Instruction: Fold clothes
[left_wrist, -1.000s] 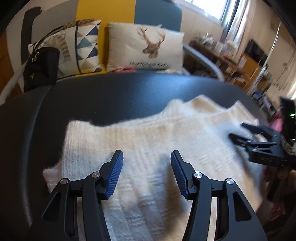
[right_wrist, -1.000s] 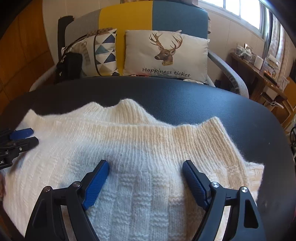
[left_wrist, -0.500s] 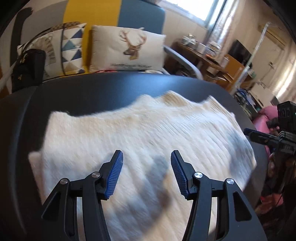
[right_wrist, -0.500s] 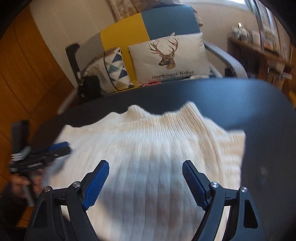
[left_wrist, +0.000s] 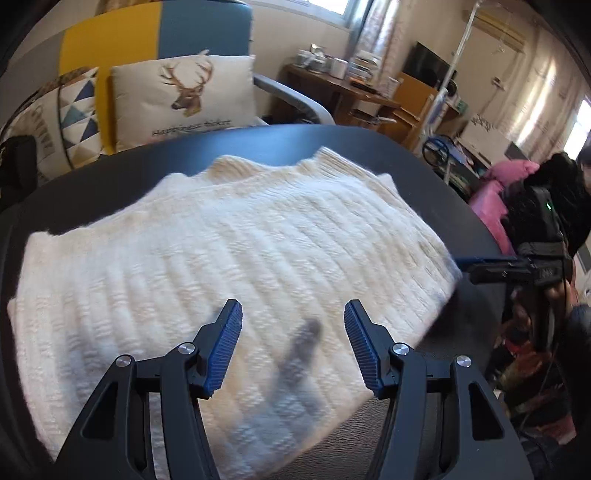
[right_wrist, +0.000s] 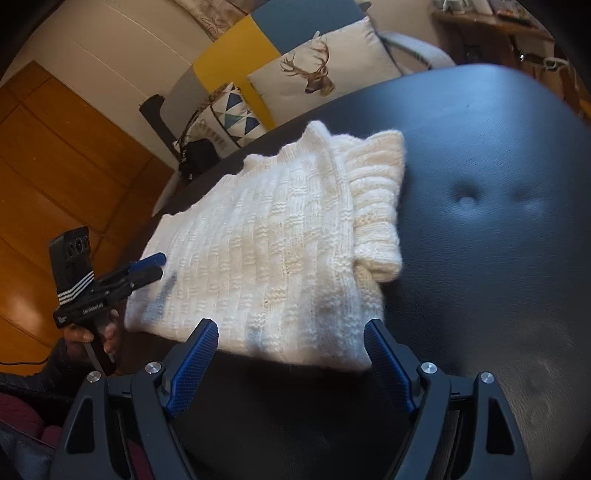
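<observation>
A dark, leather-like padded desk (right_wrist: 498, 229) fills a sunlit living room with orange wood panelling and a cluttered wooden sideboard (left_wrist: 347, 88) by the window. Beyond the desk stands an armchair (left_wrist: 155, 40) in yellow and blue holding a deer-print cushion (left_wrist: 184, 96), a triangle-patterned cushion (right_wrist: 229, 114) and a black bag (right_wrist: 197, 157). The cream knitted sweater (right_wrist: 273, 243), folded, lies flat just ahead of both tools, its long axis running away toward the armchair, ribbed edge at the far end. The left hand-held gripper (left_wrist: 291, 347) hovers over the knit, jaws opening and holding nothing; the right hand-held gripper (right_wrist: 291, 363) stands wide open and empty at the near edge.
</observation>
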